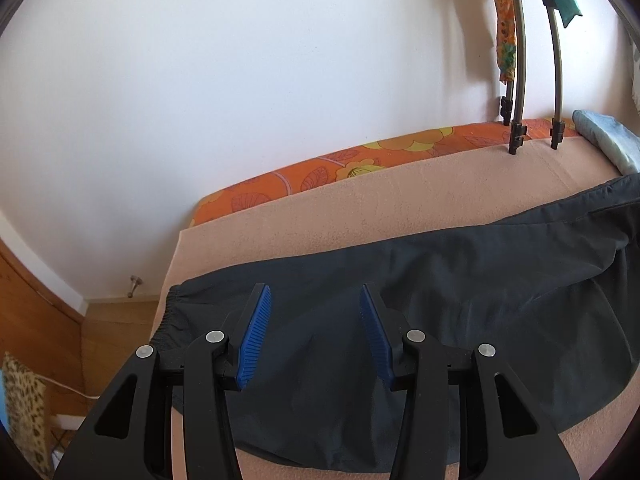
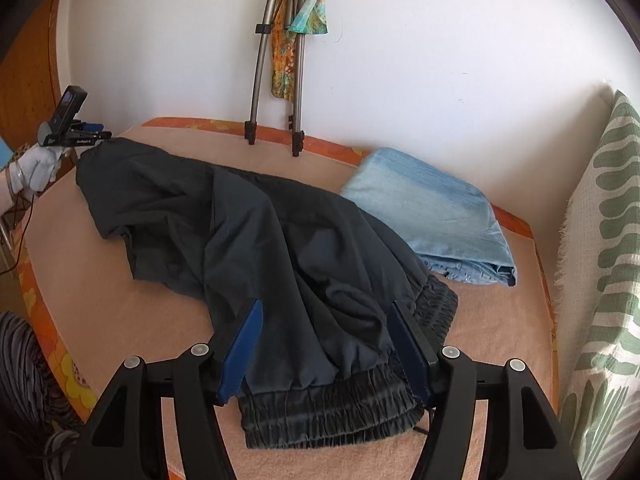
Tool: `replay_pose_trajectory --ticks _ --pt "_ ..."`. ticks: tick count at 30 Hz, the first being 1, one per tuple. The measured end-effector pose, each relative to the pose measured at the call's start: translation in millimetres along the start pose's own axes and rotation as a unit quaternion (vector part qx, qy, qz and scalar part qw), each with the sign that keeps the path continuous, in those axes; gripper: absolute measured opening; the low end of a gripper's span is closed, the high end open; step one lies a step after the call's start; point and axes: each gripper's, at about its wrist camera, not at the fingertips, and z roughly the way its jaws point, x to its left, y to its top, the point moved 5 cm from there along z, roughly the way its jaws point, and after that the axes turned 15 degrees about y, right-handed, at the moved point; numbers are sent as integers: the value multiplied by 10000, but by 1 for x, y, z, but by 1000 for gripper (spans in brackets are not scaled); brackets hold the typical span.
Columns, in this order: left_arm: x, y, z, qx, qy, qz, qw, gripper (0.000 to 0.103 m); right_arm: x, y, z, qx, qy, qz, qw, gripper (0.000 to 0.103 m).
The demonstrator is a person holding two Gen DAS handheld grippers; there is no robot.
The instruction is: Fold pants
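Note:
Dark pants (image 1: 440, 300) lie spread across a pink blanket (image 1: 360, 208) on a bed. In the left wrist view my left gripper (image 1: 315, 292) hangs open over one leg, near its elastic cuff (image 1: 172, 300), with nothing pressed between the blue pads (image 1: 256, 332). The right wrist view shows the pants (image 2: 240, 232) crumpled, with the gathered waistband (image 2: 332, 412) nearest. My right gripper (image 2: 325, 306) is open just above that waistband; the fabric lies below its fingers, not pinched. The left gripper (image 2: 86, 134), held by a gloved hand (image 2: 36, 168), sits at the far leg end.
Folded light-blue jeans (image 2: 432, 208) lie at the back right of the bed. Tripod legs (image 2: 260, 80) stand on the far edge against the white wall. A green-patterned cloth (image 2: 608, 240) hangs on the right. An orange floral sheet (image 1: 280, 188) borders the blanket.

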Motion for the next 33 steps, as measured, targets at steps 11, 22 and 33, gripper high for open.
replay_pose_trajectory --ticks 11,22,33 --pt "-9 -25 -11 436 69 -225 9988 45 46 -78 31 847 384 -1023 9904 63" --pt "10 -50 -8 714 366 -444 9958 45 35 -87 51 1206 151 -1543 9805 15" --pt "47 -63 2 723 797 -608 9923 45 -75 24 -6 -115 -699 -501 9962 7"
